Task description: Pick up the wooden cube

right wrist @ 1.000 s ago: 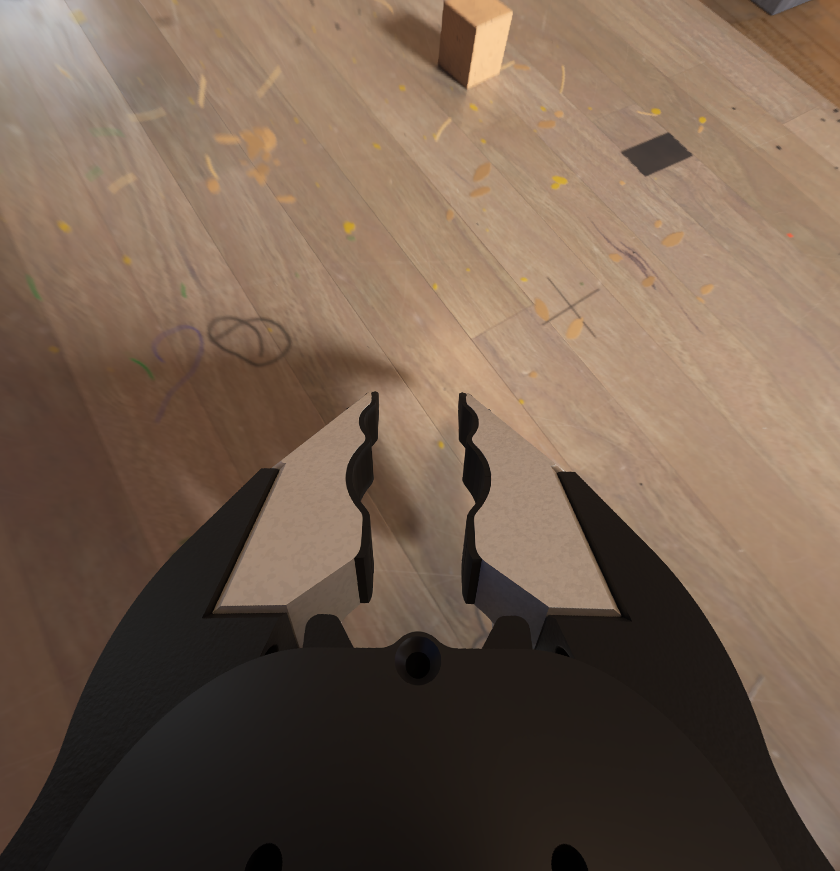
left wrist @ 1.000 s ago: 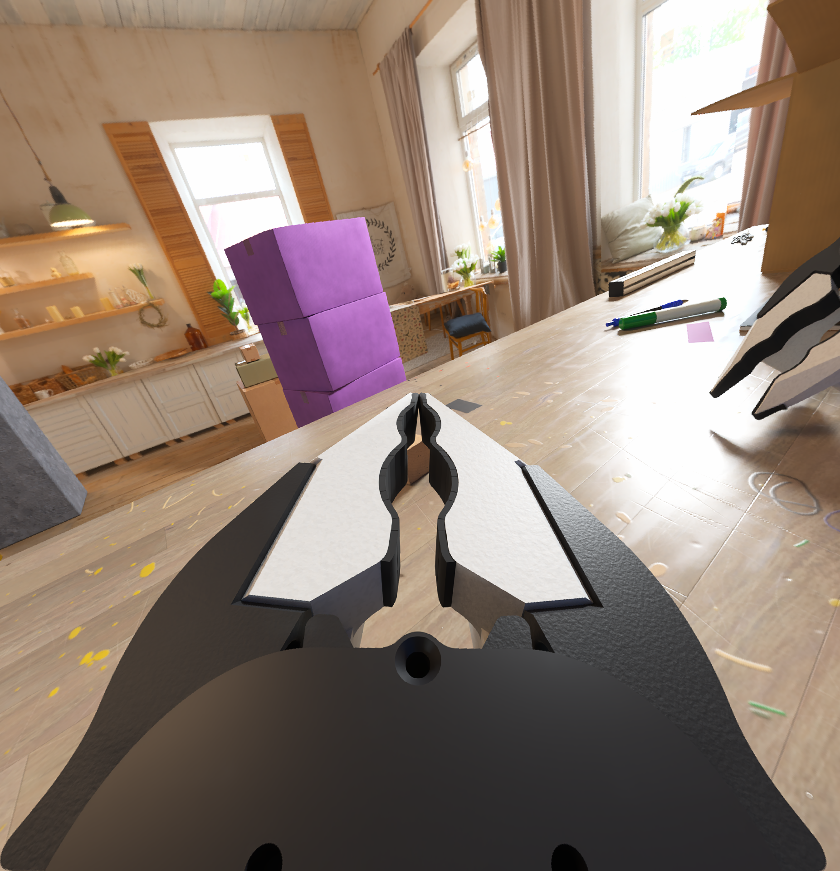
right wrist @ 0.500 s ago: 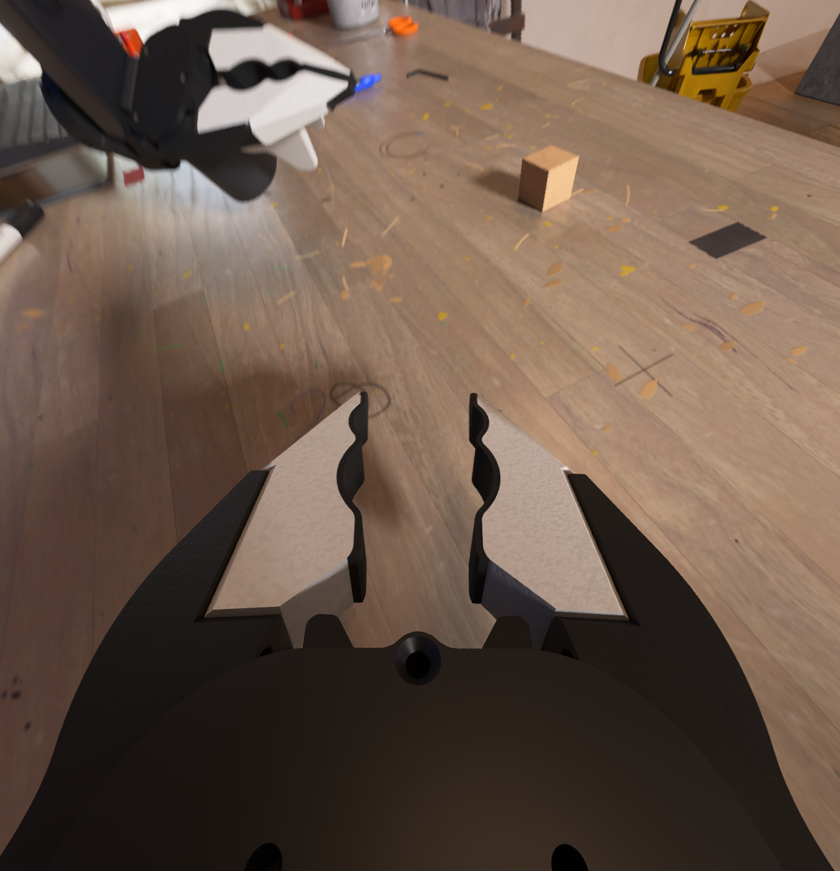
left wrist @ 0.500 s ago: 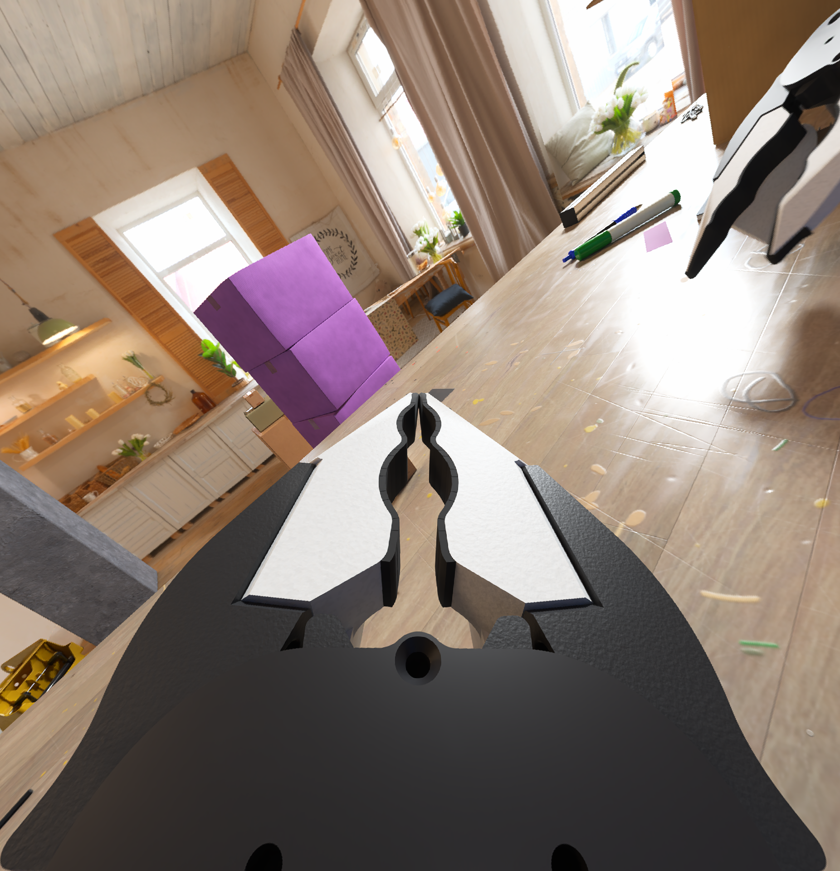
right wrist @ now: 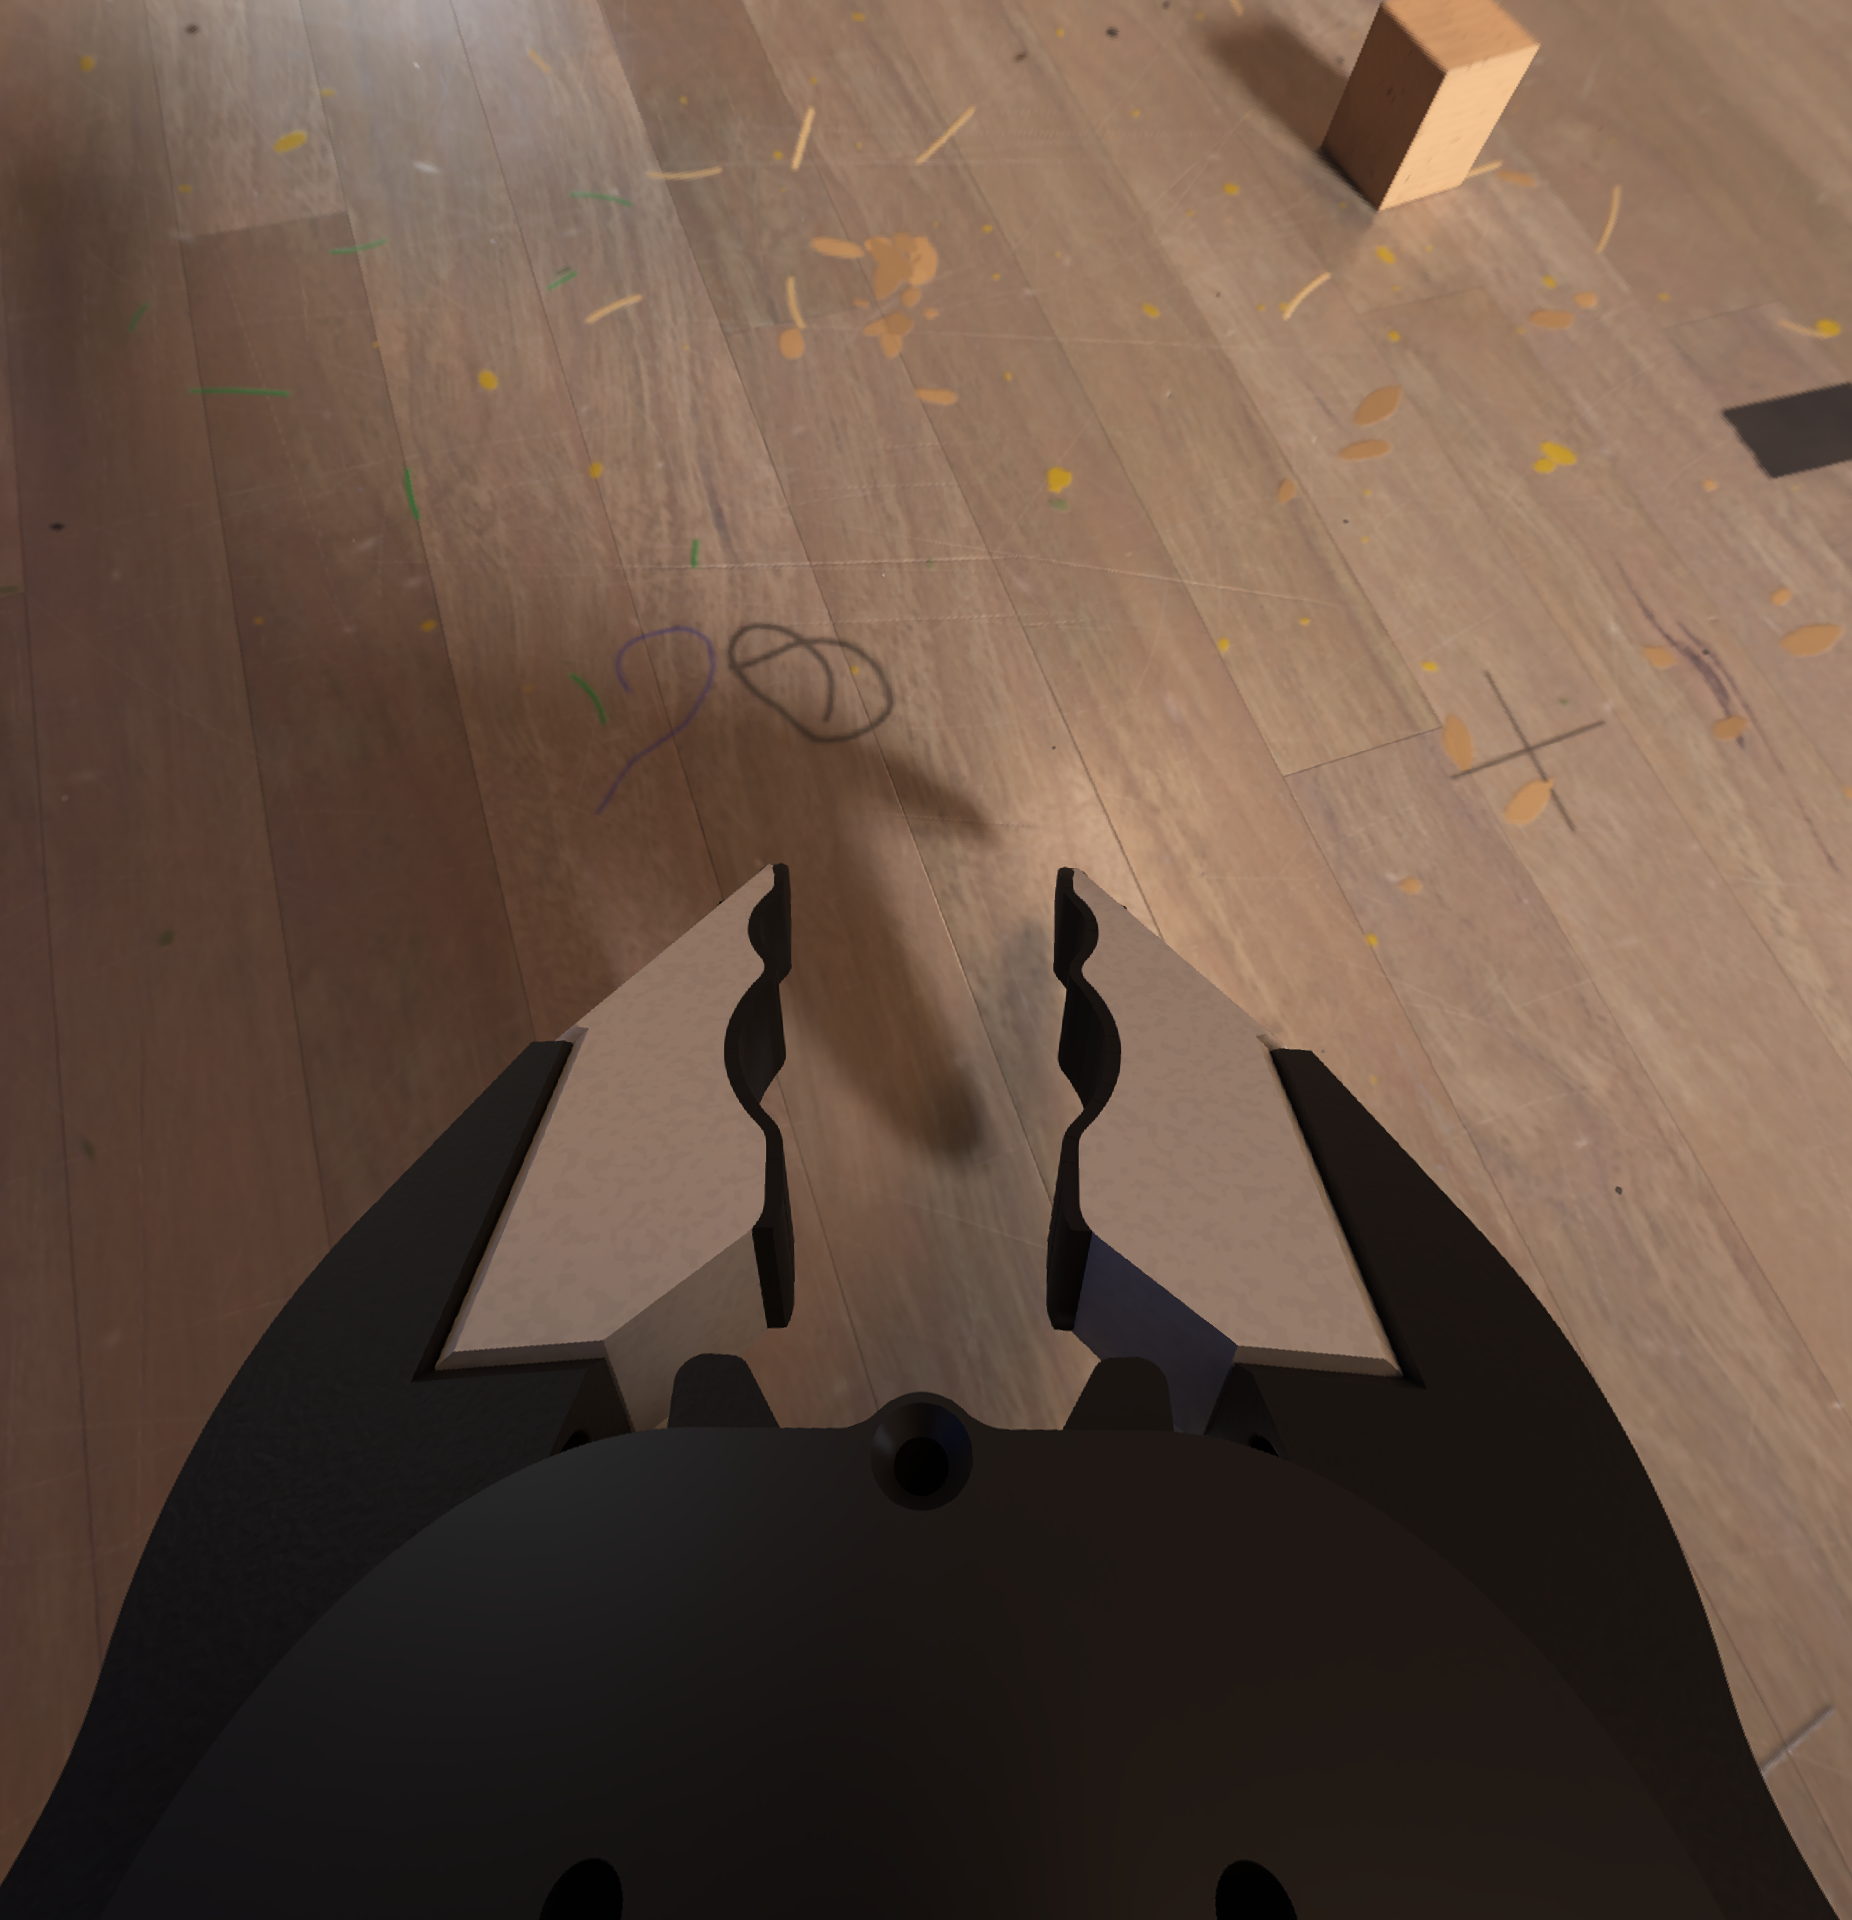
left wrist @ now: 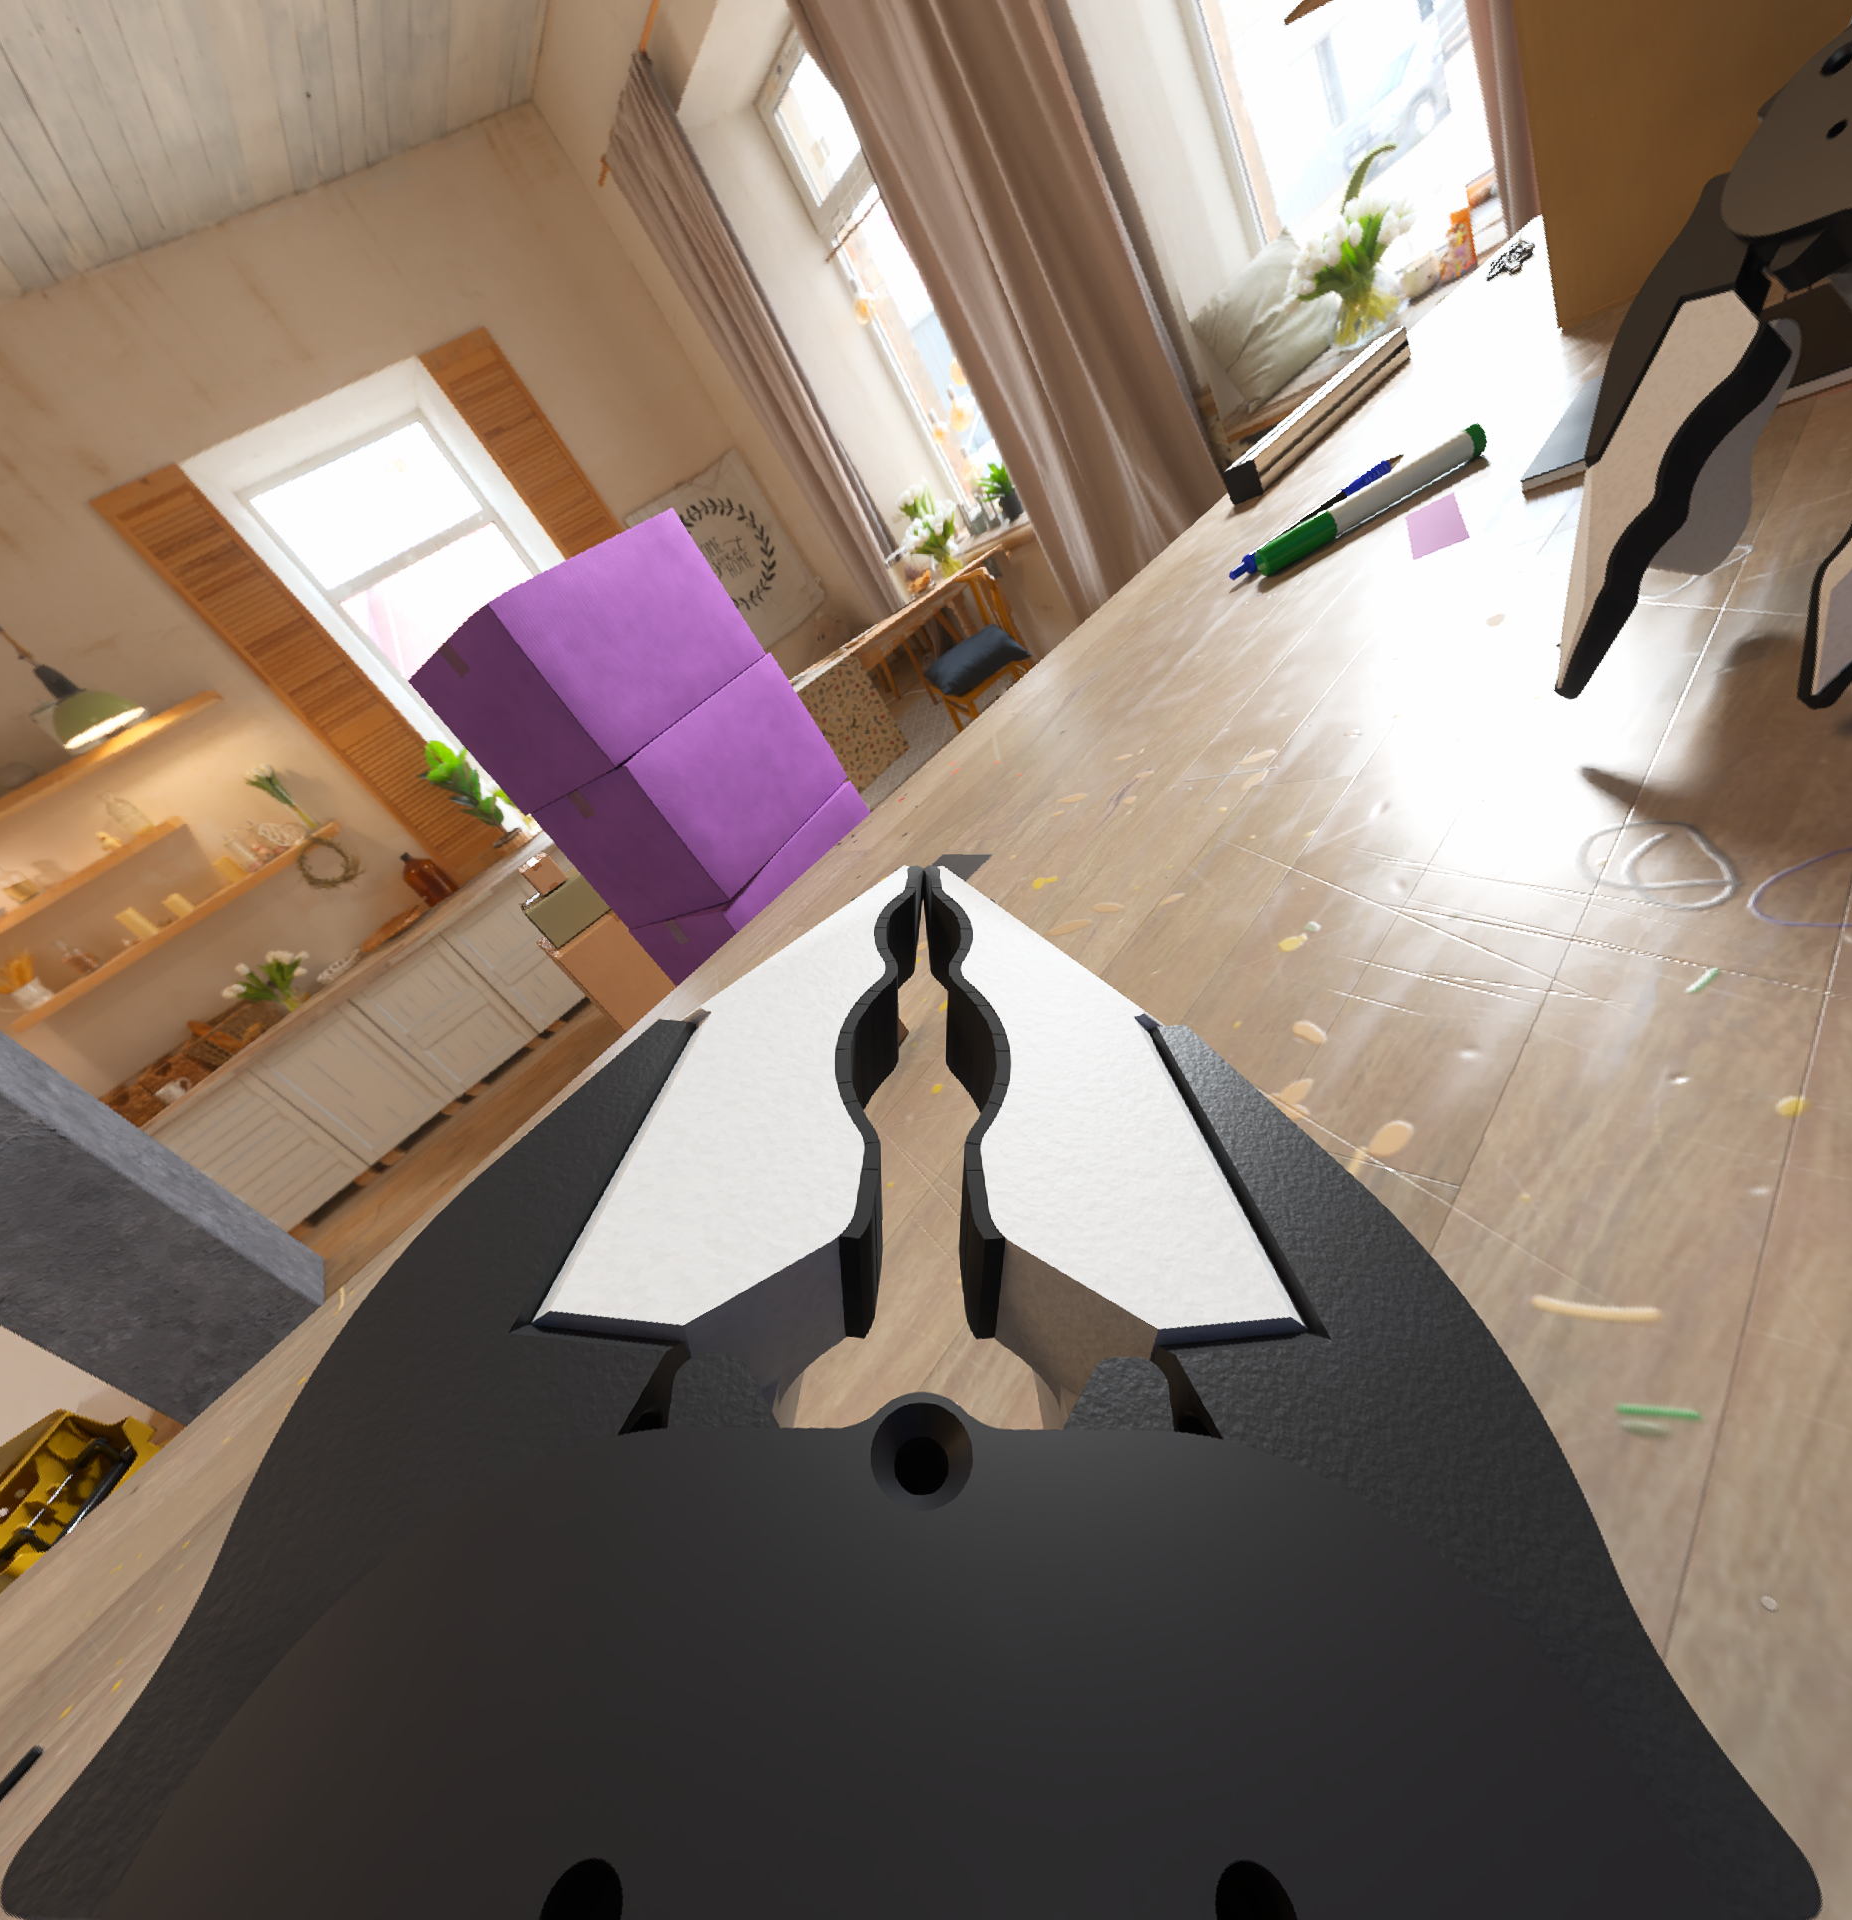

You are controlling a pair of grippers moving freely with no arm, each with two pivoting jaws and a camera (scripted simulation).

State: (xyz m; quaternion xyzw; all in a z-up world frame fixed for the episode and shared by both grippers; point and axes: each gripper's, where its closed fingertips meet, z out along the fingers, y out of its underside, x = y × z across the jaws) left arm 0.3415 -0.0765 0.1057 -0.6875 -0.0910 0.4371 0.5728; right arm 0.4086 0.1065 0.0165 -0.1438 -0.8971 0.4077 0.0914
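Observation:
The wooden cube (right wrist: pixel 1431 104) stands on the wooden table (right wrist: pixel 278 935), at the top right of the right wrist view, far ahead of my right gripper (right wrist: pixel 922 873). That gripper is open and empty, pointing down at the table top. It also shows in the left wrist view (left wrist: pixel 1696 696), at the upper right, open above the table. My left gripper (left wrist: pixel 922 878) is shut and empty, held low over the table. I cannot make out the cube in the left wrist view.
A stack of purple boxes (left wrist: pixel 652 727) stands beyond the table's far edge. A green marker (left wrist: pixel 1358 509), a purple note (left wrist: pixel 1436 525) and a cardboard box (left wrist: pixel 1649 125) lie far right. A grey block (left wrist: pixel 101 1226) is at the left. A black patch (right wrist: pixel 1805 442) lies near the cube.
The right wrist view has tipped down toward the table; the cube now sits larger at the top right. The right jaws have opened wider. The left gripper stays shut and has rolled slightly.

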